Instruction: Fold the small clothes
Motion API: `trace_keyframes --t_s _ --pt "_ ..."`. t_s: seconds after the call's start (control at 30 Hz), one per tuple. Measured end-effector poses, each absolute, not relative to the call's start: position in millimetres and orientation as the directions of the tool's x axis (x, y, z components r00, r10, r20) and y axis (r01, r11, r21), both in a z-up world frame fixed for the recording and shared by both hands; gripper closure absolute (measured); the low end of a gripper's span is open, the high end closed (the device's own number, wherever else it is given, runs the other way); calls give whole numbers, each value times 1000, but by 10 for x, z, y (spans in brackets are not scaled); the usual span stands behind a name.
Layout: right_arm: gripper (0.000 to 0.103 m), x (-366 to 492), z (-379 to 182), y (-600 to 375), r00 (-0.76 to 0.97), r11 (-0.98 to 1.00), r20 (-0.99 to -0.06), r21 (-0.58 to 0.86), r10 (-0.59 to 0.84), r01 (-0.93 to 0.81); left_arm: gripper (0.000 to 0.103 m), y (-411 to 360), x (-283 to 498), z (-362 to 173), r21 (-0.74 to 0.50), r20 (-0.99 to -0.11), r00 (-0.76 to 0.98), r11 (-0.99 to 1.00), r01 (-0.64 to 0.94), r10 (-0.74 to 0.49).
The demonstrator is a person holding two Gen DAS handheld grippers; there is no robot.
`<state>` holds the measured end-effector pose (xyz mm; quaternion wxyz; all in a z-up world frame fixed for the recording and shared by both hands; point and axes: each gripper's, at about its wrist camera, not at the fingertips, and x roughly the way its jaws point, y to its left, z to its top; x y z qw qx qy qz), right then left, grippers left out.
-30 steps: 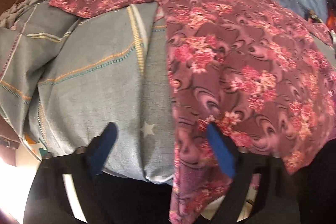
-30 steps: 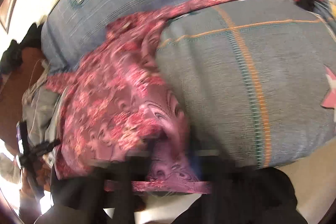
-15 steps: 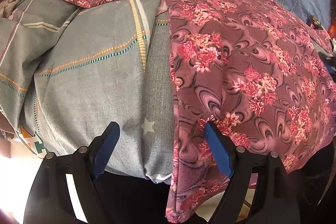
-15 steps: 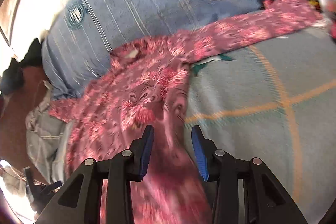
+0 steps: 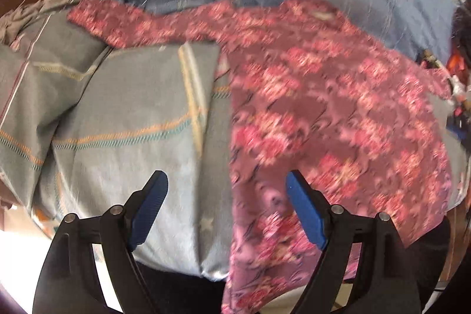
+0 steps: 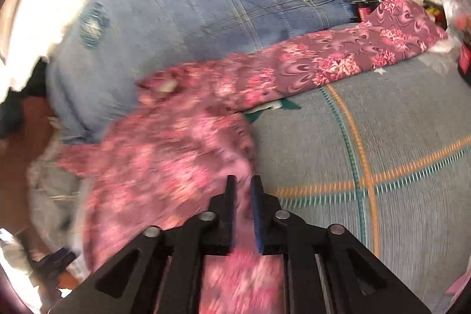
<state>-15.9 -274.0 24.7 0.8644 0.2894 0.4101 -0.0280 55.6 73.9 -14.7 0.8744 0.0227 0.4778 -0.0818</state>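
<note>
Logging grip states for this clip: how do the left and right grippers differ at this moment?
The left gripper is spread wide open and holds nothing; the right gripper is nearly closed, pinching the floral shirt. The left one spans the shirt's edge and the grey bedding; the right sits over the shirt. Both have blue pads.
</note>
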Motion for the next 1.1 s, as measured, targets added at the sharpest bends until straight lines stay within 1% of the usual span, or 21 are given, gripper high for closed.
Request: trace_keyframes --t_s 0.03,0.1,0.13,0.17,0.2,0.23,0.3,0.33,0.37,0.47,0.53,0.6,0.63,0.67,0.7,0.77,0.87,0.9,0.93,0.97,1.1 --pt "53 -311 213 -2728 644 827 -738 479 200 293 20 697 577 -158 -45 -838 530 984 174 -132" --pt "52 -451 105 -2682 604 833 -768 466 215 297 19 585 628 -236 -46 -849 510 980 191 -139" --pt "58 -522 -18 -2609 557 848 -802 436 215 300 19 515 656 -302 -41 -860 492 980 196 -134" --pt "69 -546 -71 -2554 539 866 -819 404 199 294 20 435 682 -380 -31 -874 470 979 201 -125" --pt "98 -598 -82 -2515 545 890 -822 362 166 276 20 372 692 -440 -22 -882 456 978 209 -118" --pt "99 -661 -11 -2489 565 898 -808 360 164 254 20 326 681 -478 -11 -885 453 976 216 -110" --pt "99 -824 180 -2553 659 874 -736 414 157 254 19 253 666 -567 24 -889 451 975 220 -80" --pt "99 -884 215 -2594 678 871 -724 410 129 272 19 253 658 -593 16 -887 454 976 218 -86" --pt "99 -867 157 -2604 657 879 -745 385 117 280 18 281 650 -594 -3 -882 461 979 206 -100" --pt "98 -773 -163 -2589 525 897 -842 322 125 303 18 361 695 -579 -40 -893 433 980 197 -124" --pt "93 -807 -40 -2746 584 865 -796 399 161 306 18 417 715 -518 -64 -890 433 979 194 -144" --pt "92 -818 112 -2989 666 812 -732 471 142 344 18 438 740 -422 -81 -879 450 979 186 -158" --pt "88 -831 215 -3240 713 770 -694 507 98 387 18 429 780 -358 -89 -873 459 979 185 -167" --pt "84 -801 265 -3409 730 743 -681 515 54 427 18 404 812 -327 -95 -869 464 978 187 -173" --pt "76 -794 309 -3583 734 721 -679 507 -3 473 18 360 862 -275 -104 -865 467 976 192 -185" --pt "75 -673 393 -3977 723 669 -678 476 -134 571 18 243 958 -197 -127 -857 469 970 208 -212" --pt "74 -452 431 -4382 716 594 -658 487 -233 640 18 35 1132 -129 -158 -849 464 959 237 -255" --pt "70 -389 452 -4497 713 583 -655 487 -248 650 18 -32 1194 -118 -165 -848 459 955 247 -265" --pt "65 -272 428 -4607 701 566 -661 482 -266 669 18 -135 1264 -124 -169 -848 452 950 262 -276" --pt "64 -155 397 -4705 688 555 -673 474 -272 683 18 -204 1310 -138 -168 -850 447 947 272 -279" --pt "63 307 236 -4962 570 523 -737 345 -363 780 18 -509 1581 -214 -163 -859 421 935 314 -291"
